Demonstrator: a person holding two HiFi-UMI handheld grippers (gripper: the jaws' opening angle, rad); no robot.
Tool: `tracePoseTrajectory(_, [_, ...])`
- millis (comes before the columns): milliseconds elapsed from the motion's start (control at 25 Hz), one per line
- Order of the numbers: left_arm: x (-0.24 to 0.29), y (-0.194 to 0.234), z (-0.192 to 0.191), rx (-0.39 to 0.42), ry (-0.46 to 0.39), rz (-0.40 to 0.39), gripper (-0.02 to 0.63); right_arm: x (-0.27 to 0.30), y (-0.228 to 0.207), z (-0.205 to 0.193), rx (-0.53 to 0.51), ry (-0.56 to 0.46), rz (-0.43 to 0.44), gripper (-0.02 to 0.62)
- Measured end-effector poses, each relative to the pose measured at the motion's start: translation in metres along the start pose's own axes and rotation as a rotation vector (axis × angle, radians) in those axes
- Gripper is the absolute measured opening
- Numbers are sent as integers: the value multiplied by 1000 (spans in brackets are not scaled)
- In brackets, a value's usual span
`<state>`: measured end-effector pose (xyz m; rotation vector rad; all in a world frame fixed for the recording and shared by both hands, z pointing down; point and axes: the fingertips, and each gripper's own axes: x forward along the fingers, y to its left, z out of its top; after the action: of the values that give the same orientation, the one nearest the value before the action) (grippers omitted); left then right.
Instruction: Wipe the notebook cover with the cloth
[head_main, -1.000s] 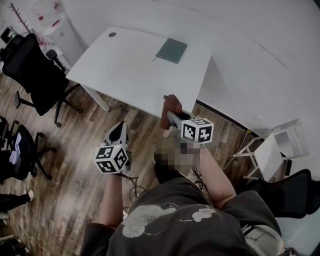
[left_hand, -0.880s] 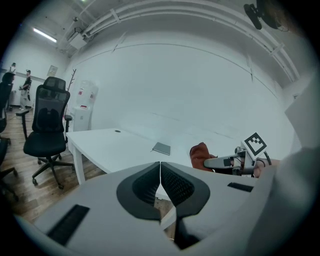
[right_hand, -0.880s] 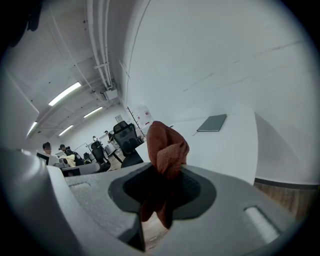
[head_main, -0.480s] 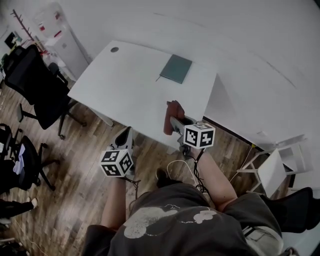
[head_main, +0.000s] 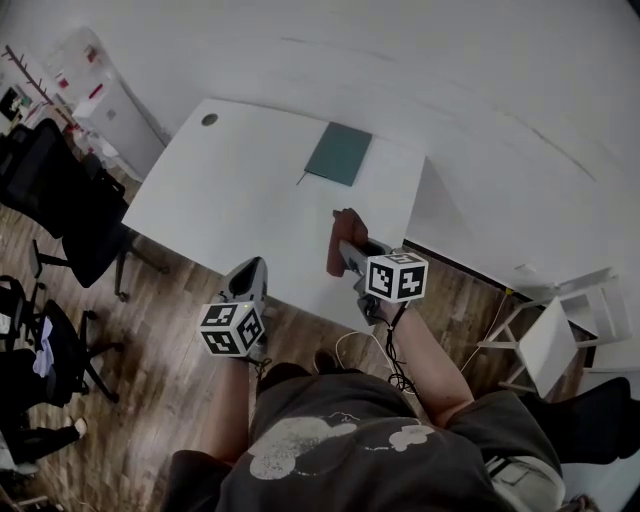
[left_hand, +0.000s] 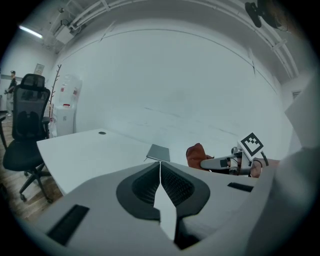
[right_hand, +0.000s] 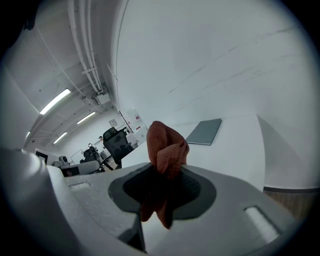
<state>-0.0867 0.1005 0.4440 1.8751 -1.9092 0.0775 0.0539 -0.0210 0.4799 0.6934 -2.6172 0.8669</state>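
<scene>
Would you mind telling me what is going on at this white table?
A person stands at the white table with a gripper in each hand. The right tongs are shut on a reddish-brown cloth, held over the table's near edge. The grey-green notebook lies closed farther back on the table, apart from the cloth, so wiping has not yet begun. The left tongs are shut with nothing between them, near the front edge.

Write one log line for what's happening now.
stage: wiping not started | right gripper: shut on cloth | left gripper: shut, empty | notebook: flat on table, apart from cloth
</scene>
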Motion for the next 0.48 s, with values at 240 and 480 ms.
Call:
tracePoseTrajectory(240, [28, -1, 11, 22, 18, -45, 5, 4, -21, 3, 45, -4, -43, 107])
tracePoseTrajectory(480, [66, 15, 20, 37, 42, -112, 5, 22, -40, 18, 70, -33, -108, 107])
